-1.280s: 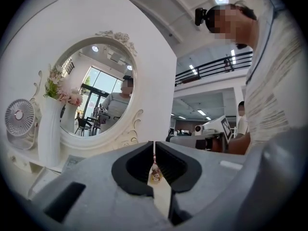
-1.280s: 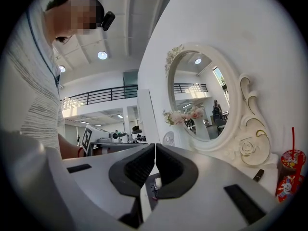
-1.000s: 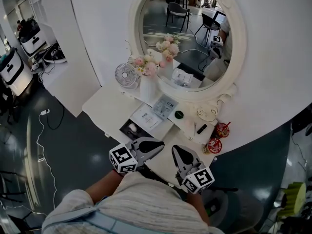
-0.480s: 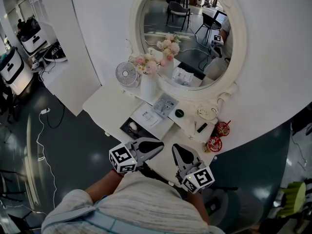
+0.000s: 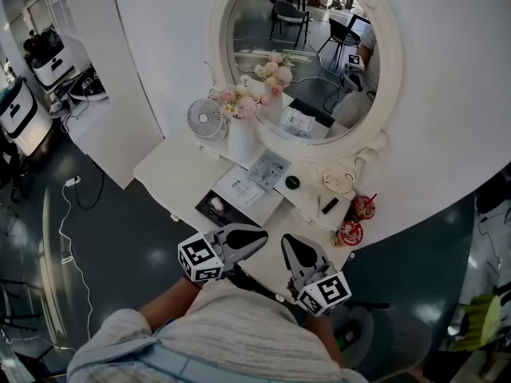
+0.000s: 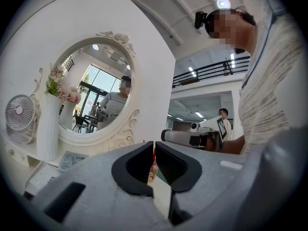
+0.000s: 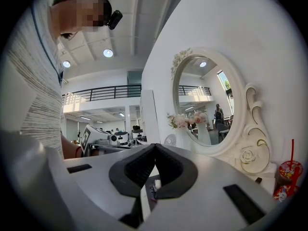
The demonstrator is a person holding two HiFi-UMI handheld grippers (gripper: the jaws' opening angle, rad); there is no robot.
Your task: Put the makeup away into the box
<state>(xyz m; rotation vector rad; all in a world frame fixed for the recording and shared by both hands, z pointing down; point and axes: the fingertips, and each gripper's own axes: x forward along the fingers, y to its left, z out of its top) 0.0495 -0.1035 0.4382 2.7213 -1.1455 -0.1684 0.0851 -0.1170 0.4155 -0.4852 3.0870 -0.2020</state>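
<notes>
Presently, left tongs (image 5: 264, 234): closed to a hairline slit, nothing between the pads; held level over the near edge of the worktop (image 5: 172, 170), tips angled toward the right tongs.
Right tongs (image 5: 287, 242): closed, tips meeting, nothing gripped; just beside the left tongs, tips near but apart.
Marker cubes: left cube (image 5: 200, 260) and right cube (image 5: 323, 292), one at the rear of each pair of tongs.
Bearer: person in a striped knit top (image 5: 231, 333), directly behind both tongs.
Box: dark box (image 5: 209, 207) on the worktop just ahead of the left tongs, open-topped, with a small pale item inside.
Sheet: white printed sheet (image 5: 241, 190) at the box's far side; whether it touches or overlaps cannot be told.
Makeup: round dark pot (image 5: 292, 182) ahead of both tongs; black stick (image 5: 329, 206) ahead of the right tongs, slightly to its right. Both lie on the worktop, outside the box and apart from it.
Clear packet (image 5: 269, 168): just beyond the sheet.
Red cups (image 5: 363, 207): two, right of the black stick, at the worktop's edge; one carries a red straw.
Vase (image 5: 239, 140): white, upright, holding pink flowers, beyond the box.
Fan (image 5: 205, 120): small, just left of the vase.
Mirror (image 5: 307, 54): oval, white ornate frame, farthest from the tongs.
</notes>
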